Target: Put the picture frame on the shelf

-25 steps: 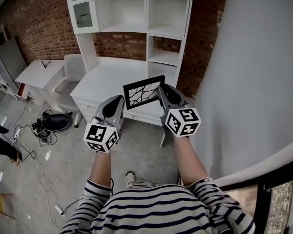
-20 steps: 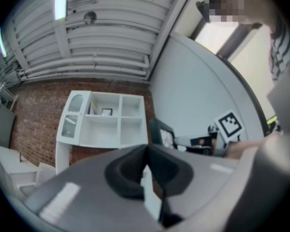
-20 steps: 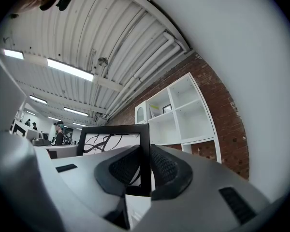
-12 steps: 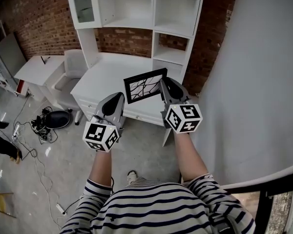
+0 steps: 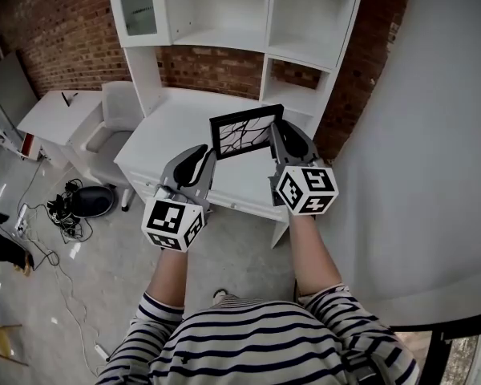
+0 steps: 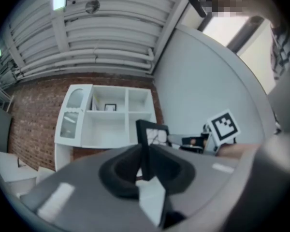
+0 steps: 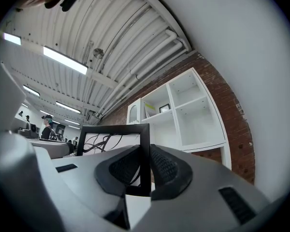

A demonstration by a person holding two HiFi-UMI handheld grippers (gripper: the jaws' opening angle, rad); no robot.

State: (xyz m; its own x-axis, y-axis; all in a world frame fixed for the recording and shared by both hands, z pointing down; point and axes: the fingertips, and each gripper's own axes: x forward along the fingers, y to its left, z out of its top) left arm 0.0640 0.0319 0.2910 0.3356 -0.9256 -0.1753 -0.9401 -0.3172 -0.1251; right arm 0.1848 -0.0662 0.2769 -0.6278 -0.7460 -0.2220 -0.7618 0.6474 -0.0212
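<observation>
A black picture frame [image 5: 247,131] with a branch drawing is held up in front of the white shelf unit [image 5: 224,22], above the desk [image 5: 172,131]. My right gripper [image 5: 276,132] is shut on the frame's right edge; in the right gripper view the frame's black bar [image 7: 145,149] is pinched between the pads. My left gripper [image 5: 209,156] is at the frame's lower left corner. In the left gripper view the frame's edge [image 6: 144,144] stands between the jaws, which are opening. A small framed picture [image 6: 110,107] stands on an upper shelf.
The white desk with drawers sits under the shelf unit against a brick wall [image 5: 216,66]. A grey curved wall [image 5: 433,135] rises close on the right. A pale chair [image 5: 116,119], a small white table [image 5: 56,115] and floor cables [image 5: 72,207] are at left.
The frame and both grippers have come nearer to the shelf unit. My left gripper, apart from the frame before, has moved right to the frame's left edge, which now stands between its jaws.
</observation>
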